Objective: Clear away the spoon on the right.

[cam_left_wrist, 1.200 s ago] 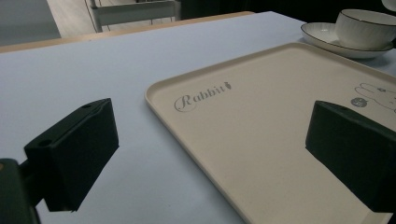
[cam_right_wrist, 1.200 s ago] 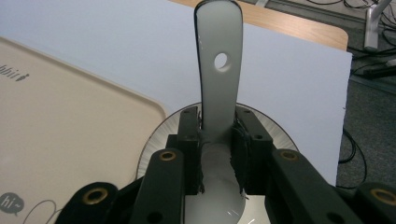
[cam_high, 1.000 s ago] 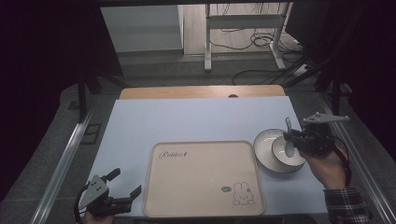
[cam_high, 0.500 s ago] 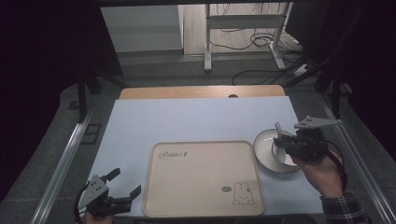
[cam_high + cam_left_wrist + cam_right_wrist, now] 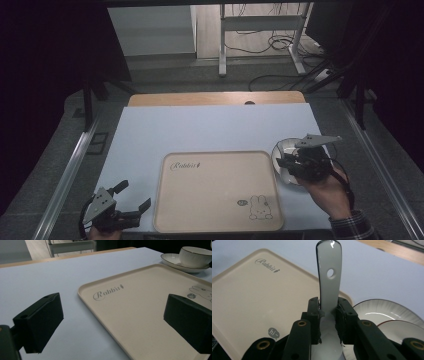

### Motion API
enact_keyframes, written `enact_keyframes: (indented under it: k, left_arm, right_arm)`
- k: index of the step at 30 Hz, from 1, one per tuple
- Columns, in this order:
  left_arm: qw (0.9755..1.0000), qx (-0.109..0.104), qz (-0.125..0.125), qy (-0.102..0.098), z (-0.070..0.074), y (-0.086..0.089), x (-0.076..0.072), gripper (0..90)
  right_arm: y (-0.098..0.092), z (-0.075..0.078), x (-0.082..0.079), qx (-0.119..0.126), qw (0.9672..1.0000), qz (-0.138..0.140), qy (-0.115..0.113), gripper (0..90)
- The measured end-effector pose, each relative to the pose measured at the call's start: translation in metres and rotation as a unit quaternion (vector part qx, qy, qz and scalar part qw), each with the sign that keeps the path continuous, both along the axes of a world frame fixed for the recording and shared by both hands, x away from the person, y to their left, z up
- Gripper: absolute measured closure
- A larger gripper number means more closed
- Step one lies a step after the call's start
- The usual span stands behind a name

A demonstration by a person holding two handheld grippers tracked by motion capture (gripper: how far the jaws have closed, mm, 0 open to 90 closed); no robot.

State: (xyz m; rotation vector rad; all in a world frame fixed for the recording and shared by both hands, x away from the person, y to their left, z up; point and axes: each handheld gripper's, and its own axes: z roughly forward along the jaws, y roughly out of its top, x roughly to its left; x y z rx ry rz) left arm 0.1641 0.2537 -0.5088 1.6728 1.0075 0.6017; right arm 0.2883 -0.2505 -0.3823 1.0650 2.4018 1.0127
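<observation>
My right gripper [image 5: 329,315] is shut on a white ceramic spoon [image 5: 329,282], whose handle with a small hole points away from the camera over the tray's corner. In the high view my right gripper [image 5: 282,162] hangs over the left edge of a white saucer [image 5: 281,150]. The beige rabbit-print tray [image 5: 215,195] lies at the front middle of the pale blue table. My left gripper [image 5: 134,195] rests open by the tray's front left corner, and in its own view the left gripper [image 5: 113,322] has nothing between its jaws.
A white bowl [image 5: 195,256] stands on the saucer [image 5: 172,261] just right of the tray [image 5: 140,315]. A wooden strip [image 5: 215,98] runs along the table's far edge. Metal rails [image 5: 65,175] flank both sides. Cables and a desk frame lie on the floor beyond.
My right gripper has carried the spoon to the left, from above the saucer toward the tray's right edge. The left gripper has not moved.
</observation>
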Motion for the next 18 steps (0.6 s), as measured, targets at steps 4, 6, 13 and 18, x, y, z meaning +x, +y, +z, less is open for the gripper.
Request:
enact_keyframes:
  k: [4,6,13,18]
  left_arm:
    - [1.0,-0.001,0.001,-0.001,0.0,0.0,0.0,2.3]
    - [1.0,-0.001,0.001,-0.002,0.0,0.0,0.0,2.3]
    - [1.0,-0.001,0.001,-0.002,0.001,0.001,-0.001,2.3]
    - [1.0,-0.001,0.001,-0.003,0.001,0.001,-0.001,2.3]
  right_arm:
    - [0.005,-0.012,0.0,-0.002,1.0,0.005,0.008,74.5]
    - [0.006,-0.014,0.0,-0.004,0.9999,0.005,0.01,74.5]
    - [0.017,-0.035,-0.002,-0.02,0.9995,0.016,0.018,74.5]
    - [0.021,-0.045,-0.002,-0.027,0.9992,0.018,0.022,74.6]
